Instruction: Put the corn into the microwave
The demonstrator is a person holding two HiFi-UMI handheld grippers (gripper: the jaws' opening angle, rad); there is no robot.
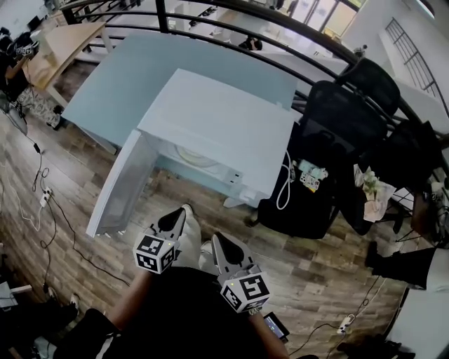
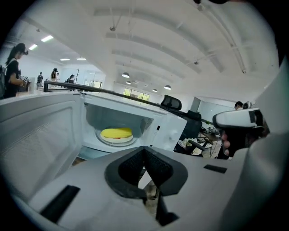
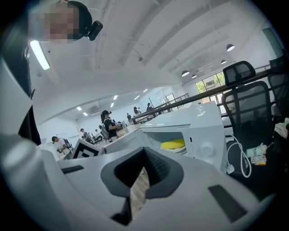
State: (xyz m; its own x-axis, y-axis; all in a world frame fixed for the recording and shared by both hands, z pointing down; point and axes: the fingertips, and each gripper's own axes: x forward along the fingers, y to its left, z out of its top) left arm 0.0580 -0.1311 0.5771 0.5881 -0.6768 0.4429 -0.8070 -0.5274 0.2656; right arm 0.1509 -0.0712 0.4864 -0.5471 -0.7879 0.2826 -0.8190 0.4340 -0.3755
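Facing microwave (image 1: 217,119), left gripper (image 1: 185,210), right gripper (image 1: 217,238) (closed)

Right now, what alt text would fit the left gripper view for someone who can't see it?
An open white microwave holds yellow corn on its turntable, with its door swung out to the left. In the foreground the left gripper, shut and empty, points toward it.

A wood-plank floor (image 1: 330,266) spreads throughout, with cables (image 1: 42,203) trailing along its left side. A pale blue tabletop (image 1: 119,84) stands far left, and a black railing (image 1: 162,15) runs beyond it. Black office chairs (image 1: 351,105) crowd the right. Overhead, a white vaulted ceiling (image 2: 180,40) carries round lamps (image 2: 125,75). The bright far panes (image 2: 135,94) are probably windows.
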